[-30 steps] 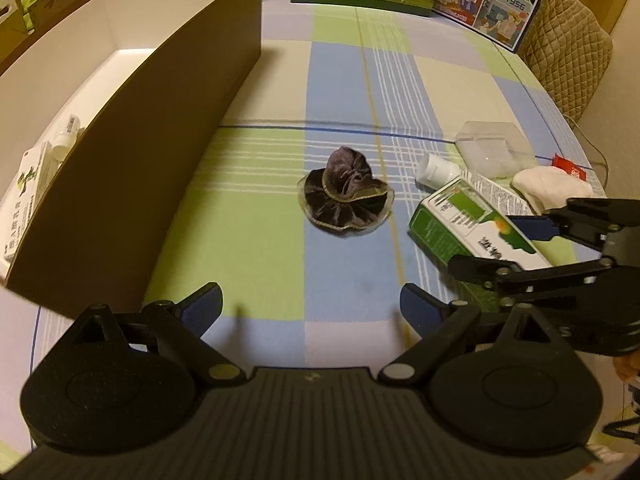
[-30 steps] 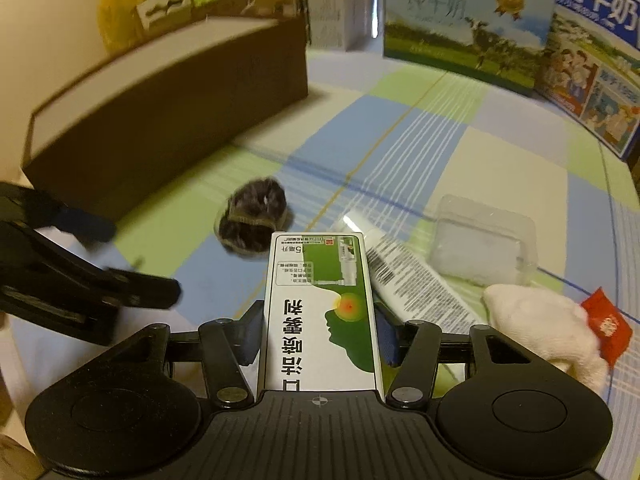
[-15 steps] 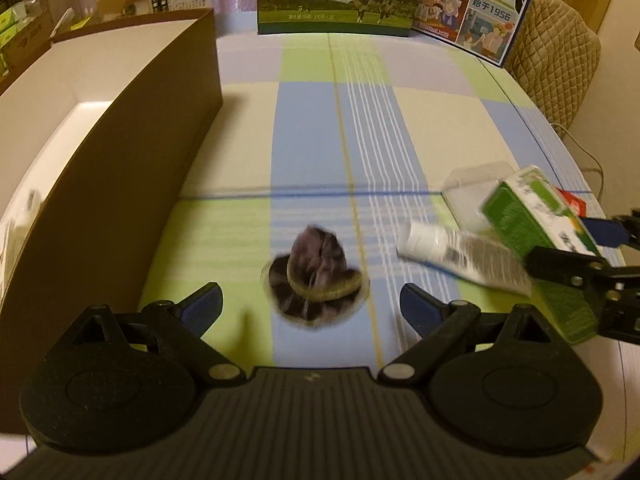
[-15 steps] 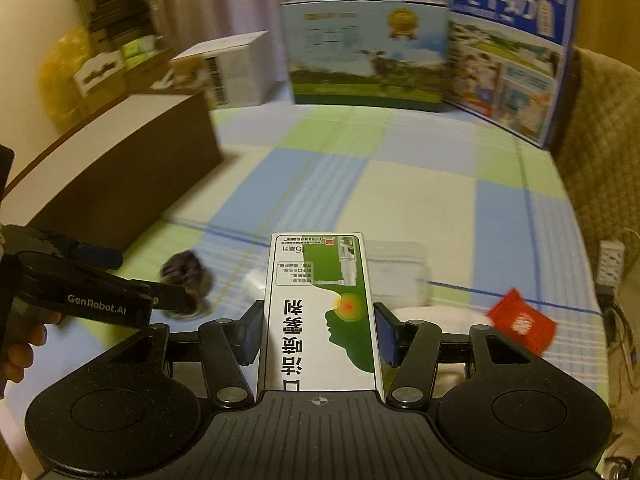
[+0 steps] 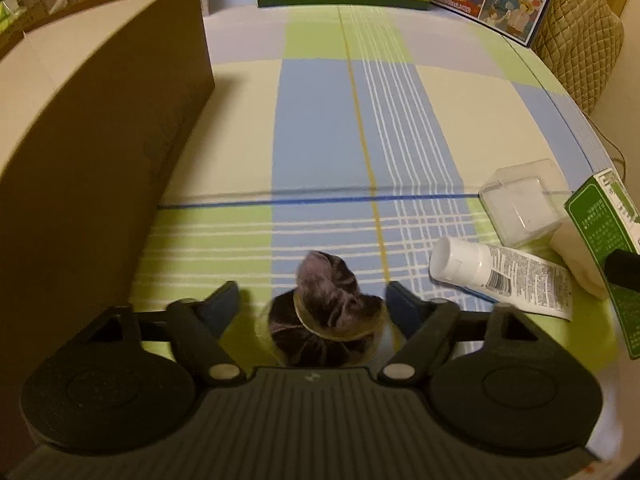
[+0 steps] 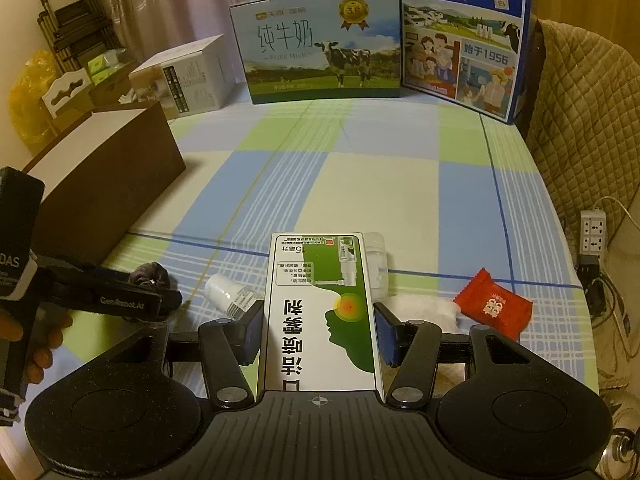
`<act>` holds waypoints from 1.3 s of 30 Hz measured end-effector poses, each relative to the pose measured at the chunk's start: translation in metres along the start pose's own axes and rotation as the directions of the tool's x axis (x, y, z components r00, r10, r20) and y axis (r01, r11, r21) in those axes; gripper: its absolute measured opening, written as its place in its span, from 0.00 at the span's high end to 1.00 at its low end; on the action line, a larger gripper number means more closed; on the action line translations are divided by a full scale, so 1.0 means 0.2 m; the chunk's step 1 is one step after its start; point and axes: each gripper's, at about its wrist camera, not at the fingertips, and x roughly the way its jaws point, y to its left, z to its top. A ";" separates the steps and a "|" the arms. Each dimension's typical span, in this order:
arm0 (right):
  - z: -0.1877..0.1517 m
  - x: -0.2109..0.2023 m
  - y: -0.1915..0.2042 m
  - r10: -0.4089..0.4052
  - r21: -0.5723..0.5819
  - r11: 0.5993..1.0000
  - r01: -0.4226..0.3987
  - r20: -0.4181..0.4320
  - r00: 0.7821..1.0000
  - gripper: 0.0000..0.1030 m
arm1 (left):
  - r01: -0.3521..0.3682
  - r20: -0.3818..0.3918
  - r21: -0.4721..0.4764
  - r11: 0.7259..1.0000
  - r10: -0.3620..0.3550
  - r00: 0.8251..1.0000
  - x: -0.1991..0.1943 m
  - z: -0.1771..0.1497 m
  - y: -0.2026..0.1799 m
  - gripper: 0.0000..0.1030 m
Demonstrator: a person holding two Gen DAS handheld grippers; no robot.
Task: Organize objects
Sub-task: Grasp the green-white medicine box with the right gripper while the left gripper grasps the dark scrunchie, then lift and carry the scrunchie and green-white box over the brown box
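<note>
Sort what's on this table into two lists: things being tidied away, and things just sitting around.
Being tidied:
- dark scrunchie, between the open left gripper fingers
- green spray box, held by the right gripper
- white tube
- clear plastic case
- red sachet
- brown storage box

Just sitting around:
- milk cartons
- power strip

We see the scrunchie lying on the tablecloth between the fingers of the left gripper, whose jaws have just been closing around it, with the long box standing along the table's left side. To the right of the scrunchie lies the tube, cap toward it, and beyond the tube sit the clear container and the packet further right. We hold the carton in the right gripper above these, and at the far edge stand two milk cases side by side.
</note>
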 end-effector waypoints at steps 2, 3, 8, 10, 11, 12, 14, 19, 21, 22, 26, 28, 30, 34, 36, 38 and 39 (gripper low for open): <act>0.00 0.00 0.00 0.002 0.001 1.000 -0.002 0.000 1.000 0.49 | -0.001 -0.001 0.002 1.000 0.001 1.000 0.00 -0.01 -0.01 0.40; 0.00 0.00 0.01 0.002 0.000 1.000 -0.002 0.000 1.000 0.49 | -0.003 0.003 0.011 1.000 0.003 1.000 0.00 -0.02 -0.01 0.46; 0.00 -0.01 0.01 0.005 0.000 1.000 -0.005 -0.001 1.000 0.49 | 0.018 0.011 0.000 1.000 -0.018 1.000 -0.03 -0.04 -0.01 0.71; 0.00 -0.02 0.02 0.009 -0.003 1.000 -0.009 0.000 1.000 0.49 | 0.019 0.012 -0.004 1.000 -0.019 1.000 -0.05 -0.07 -0.01 0.72; 0.00 -0.02 0.02 0.010 -0.004 1.000 -0.010 0.000 1.000 0.49 | 0.020 0.012 -0.007 1.000 -0.020 1.000 -0.06 -0.08 -0.01 0.73; 0.00 -0.03 0.02 0.011 -0.005 1.000 -0.011 0.001 1.000 0.49 | 0.024 0.012 -0.012 1.000 -0.023 1.000 -0.07 -0.09 0.00 0.73; -0.01 -0.04 0.03 0.014 -0.008 1.000 -0.014 0.003 1.000 0.49 | 0.029 0.016 -0.020 0.999 -0.029 0.999 -0.10 -0.11 0.01 0.73; -0.02 -0.07 0.07 0.024 -0.020 1.000 -0.024 0.007 1.000 0.49 | 0.060 0.049 -0.043 0.997 -0.058 0.997 -0.22 -0.16 0.03 0.73; -0.03 -0.09 0.08 0.031 -0.022 0.999 -0.031 0.011 0.999 0.49 | 0.075 0.072 -0.045 0.996 -0.072 0.995 -0.29 -0.17 0.03 0.73; -0.04 -0.11 0.09 0.036 -0.023 0.999 -0.036 0.011 0.999 0.49 | 0.082 0.083 -0.045 0.996 -0.078 0.993 -0.32 -0.18 0.03 0.73; -0.07 -0.17 0.12 0.060 -0.022 0.998 -0.059 0.012 0.998 0.49 | 0.104 0.116 -0.048 0.993 -0.098 0.988 -0.44 -0.22 0.02 0.73; -0.08 -0.19 0.15 0.072 -0.024 0.997 -0.072 0.010 0.997 0.49 | 0.115 0.124 -0.056 0.992 -0.107 0.987 -0.50 -0.25 0.03 0.73; -0.10 -0.22 0.18 0.087 -0.026 0.996 -0.087 0.006 0.996 0.49 | 0.119 0.128 -0.060 0.991 -0.111 0.986 -0.54 -0.27 0.03 0.73; -0.13 -0.28 0.24 0.122 -0.039 0.992 -0.122 0.000 0.993 0.49 | 0.123 0.141 -0.077 0.989 -0.112 0.984 -0.63 -0.32 0.05 0.73; -0.14 -0.30 0.28 0.141 -0.047 0.989 -0.141 -0.002 0.990 0.49 | 0.127 0.151 -0.084 0.988 -0.113 0.982 -0.68 -0.34 0.06 0.73; -0.14 -0.32 0.32 0.161 -0.060 0.985 -0.161 -0.004 0.987 0.49 | 0.130 0.164 -0.091 0.987 -0.114 0.980 -0.72 -0.35 0.08 0.73; -0.15 -0.33 0.34 0.172 -0.067 0.983 -0.172 -0.004 0.985 0.49 | 0.133 0.170 -0.093 0.987 -0.116 0.979 -0.75 -0.36 0.08 0.73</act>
